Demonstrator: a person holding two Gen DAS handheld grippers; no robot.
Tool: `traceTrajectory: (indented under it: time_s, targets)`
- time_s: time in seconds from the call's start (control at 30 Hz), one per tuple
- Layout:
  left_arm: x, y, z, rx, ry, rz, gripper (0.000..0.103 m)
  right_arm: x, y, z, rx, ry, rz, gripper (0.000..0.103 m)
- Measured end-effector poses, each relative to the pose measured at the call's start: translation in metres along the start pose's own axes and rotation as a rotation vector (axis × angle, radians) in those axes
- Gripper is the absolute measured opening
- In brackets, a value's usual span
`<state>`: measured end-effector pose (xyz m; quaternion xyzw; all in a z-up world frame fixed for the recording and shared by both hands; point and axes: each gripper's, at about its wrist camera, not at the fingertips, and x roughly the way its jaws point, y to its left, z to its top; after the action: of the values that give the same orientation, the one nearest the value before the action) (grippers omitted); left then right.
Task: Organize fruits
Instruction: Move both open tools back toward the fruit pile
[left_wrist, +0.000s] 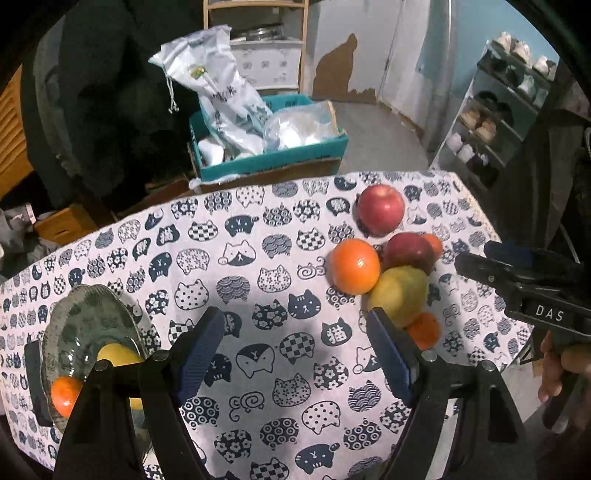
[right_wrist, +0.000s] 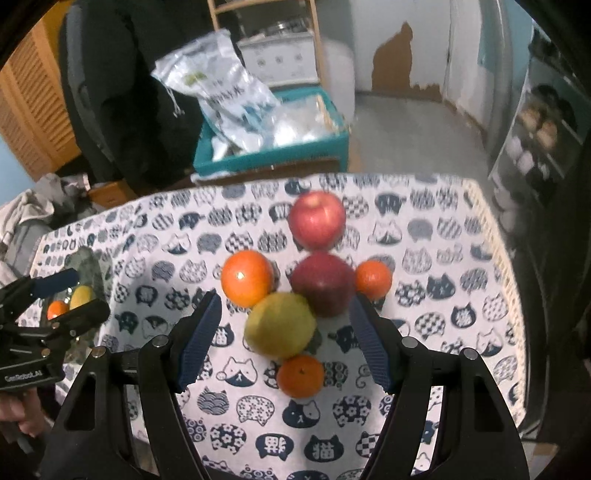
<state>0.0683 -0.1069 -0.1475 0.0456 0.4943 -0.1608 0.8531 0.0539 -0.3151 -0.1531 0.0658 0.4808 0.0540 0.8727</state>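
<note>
In the right wrist view my right gripper (right_wrist: 284, 341) hangs open above a cluster of fruit on the cat-print tablecloth (right_wrist: 424, 332). A yellow-green fruit (right_wrist: 279, 325) lies between its fingers, untouched. Around it are a small orange (right_wrist: 301, 374), a big orange (right_wrist: 247, 278), a dark red apple (right_wrist: 321, 282), a tangerine (right_wrist: 373, 278) and a red apple (right_wrist: 317, 219). My left gripper (left_wrist: 295, 350) is open over bare cloth, holding nothing. To its left, a glass plate (left_wrist: 85, 314) holds a lemon (left_wrist: 118, 354) and a small orange (left_wrist: 66, 395). The fruit cluster (left_wrist: 399, 299) lies to its right.
Beyond the table's far edge stands a teal crate (left_wrist: 273, 158) stuffed with plastic bags. A shoe rack (left_wrist: 491, 122) stands at the right. A hand (left_wrist: 554, 369) grips the right gripper's handle at the table's right edge. Clothes (right_wrist: 29, 218) are piled left of the table.
</note>
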Motion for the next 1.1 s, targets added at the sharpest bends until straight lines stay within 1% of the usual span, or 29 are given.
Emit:
traceTrajectory:
  time_s: [0.17,0.37,0.57,0.7,0.83,1.1]
  targets:
    - [0.023,0.001,-0.002,-0.005,0.035,0.009,0.081,0.030,-0.007,-0.007,0.045,0.078,0.027,0.071]
    - [0.049,0.006,-0.008,-0.019,0.084,0.008,0.081,0.058,-0.005,-0.012,0.055,0.131,0.040,0.071]
    - [0.067,0.009,-0.011,-0.019,0.108,0.008,0.081,0.087,-0.007,-0.018,0.084,0.189,0.049,0.071]
    - [0.076,0.013,-0.011,-0.028,0.122,0.003,0.081,0.101,-0.009,-0.019,0.095,0.204,0.046,0.071]
    - [0.082,0.016,-0.012,-0.035,0.132,-0.001,0.081,0.112,-0.012,-0.019,0.128,0.211,0.080,0.071]
    - [0.092,0.018,-0.011,-0.046,0.149,-0.007,0.081,0.126,-0.013,-0.020,0.147,0.215,0.111,0.071]
